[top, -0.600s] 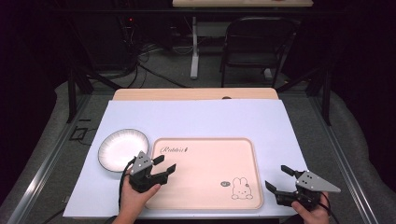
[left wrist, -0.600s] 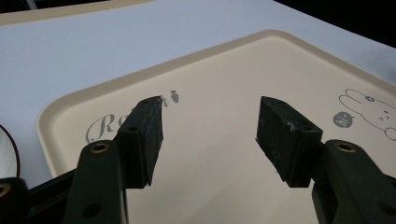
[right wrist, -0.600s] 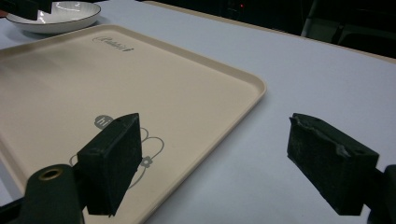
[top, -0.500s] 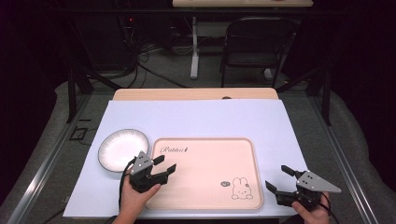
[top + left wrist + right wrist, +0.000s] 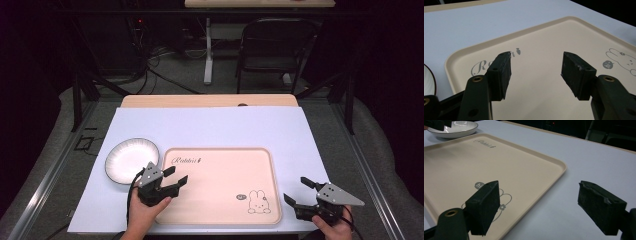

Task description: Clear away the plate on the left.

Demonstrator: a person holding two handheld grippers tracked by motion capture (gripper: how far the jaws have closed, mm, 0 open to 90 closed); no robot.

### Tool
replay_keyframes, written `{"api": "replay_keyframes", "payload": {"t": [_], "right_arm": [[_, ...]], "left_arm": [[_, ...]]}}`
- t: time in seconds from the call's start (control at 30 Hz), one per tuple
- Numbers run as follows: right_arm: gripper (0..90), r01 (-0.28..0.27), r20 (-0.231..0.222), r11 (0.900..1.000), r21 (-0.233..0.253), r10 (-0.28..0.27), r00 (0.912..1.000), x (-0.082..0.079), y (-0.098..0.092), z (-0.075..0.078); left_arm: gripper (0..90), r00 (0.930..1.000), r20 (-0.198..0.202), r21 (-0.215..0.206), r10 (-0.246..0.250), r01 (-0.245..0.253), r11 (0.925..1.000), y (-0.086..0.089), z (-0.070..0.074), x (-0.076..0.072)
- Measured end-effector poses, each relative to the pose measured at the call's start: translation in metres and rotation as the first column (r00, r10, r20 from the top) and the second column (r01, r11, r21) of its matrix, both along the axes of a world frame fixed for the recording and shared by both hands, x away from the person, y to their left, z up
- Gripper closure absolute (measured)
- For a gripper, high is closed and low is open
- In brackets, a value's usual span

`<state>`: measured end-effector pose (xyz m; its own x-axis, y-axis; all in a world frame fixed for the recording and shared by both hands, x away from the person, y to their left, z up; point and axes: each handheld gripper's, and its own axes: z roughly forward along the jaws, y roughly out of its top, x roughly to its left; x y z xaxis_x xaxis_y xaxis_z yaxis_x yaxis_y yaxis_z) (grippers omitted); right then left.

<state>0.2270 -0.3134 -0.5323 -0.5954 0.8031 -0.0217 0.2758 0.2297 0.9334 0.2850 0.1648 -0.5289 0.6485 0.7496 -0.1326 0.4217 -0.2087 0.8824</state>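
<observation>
A beige tray (image 5: 220, 175) with a rabbit drawing lies on the white mat, and nothing rests on it. A white plate with a dark rim (image 5: 131, 160) sits just left of the tray's far left corner. My left gripper (image 5: 176, 175) hovers open over the tray's left edge. Between its jaws the left gripper view (image 5: 536, 67) has only bare tray (image 5: 544, 40). My right gripper (image 5: 297, 190) stands open off the tray's near right corner. In the right gripper view (image 5: 537, 202) one jaw is over the tray (image 5: 461, 162) and the other over the mat.
The white mat (image 5: 215, 127) covers most of the table, with a wooden strip (image 5: 210, 101) showing at the back. A chair (image 5: 272, 50) and cables stand on the dark floor beyond. The plate (image 5: 454, 128) lies far off in the right gripper view.
</observation>
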Motion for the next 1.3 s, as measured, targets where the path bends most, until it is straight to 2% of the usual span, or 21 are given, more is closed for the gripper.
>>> {"api": "replay_keyframes", "payload": {"t": [0.3, 0.63, 0.8, 1.3], "right_arm": [[17.3, -0.004, 0.001, 1.000, -0.006, 0.004, 1.0000, 0.000, 0.001, 0.000], [17.3, -0.002, -0.001, 1.000, -0.008, 0.002, 1.0000, -0.001, 0.001, 0.000], [17.4, 0.005, 0.006, 1.000, -0.002, -0.005, 1.0000, -0.003, -0.001, 0.001], [17.4, -0.001, 0.006, 1.000, -0.004, 0.001, 1.0000, -0.002, 0.000, 0.001]], "left_arm": [[41.2, 0.9999, -0.002, -0.006, 0.011, -0.011, 0.9999, 0.003, 0.000, 0.000], [41.5, 0.9987, 0.005, -0.026, 0.051, -0.051, 0.9984, 0.014, 0.003, 0.003], [41.8, 0.9964, 0.000, -0.044, 0.084, -0.084, 0.9955, 0.022, 0.004, 0.005], [38.2, 0.9905, -0.005, -0.097, 0.137, -0.137, 0.9858, 0.040, 0.006, 0.007]]}}
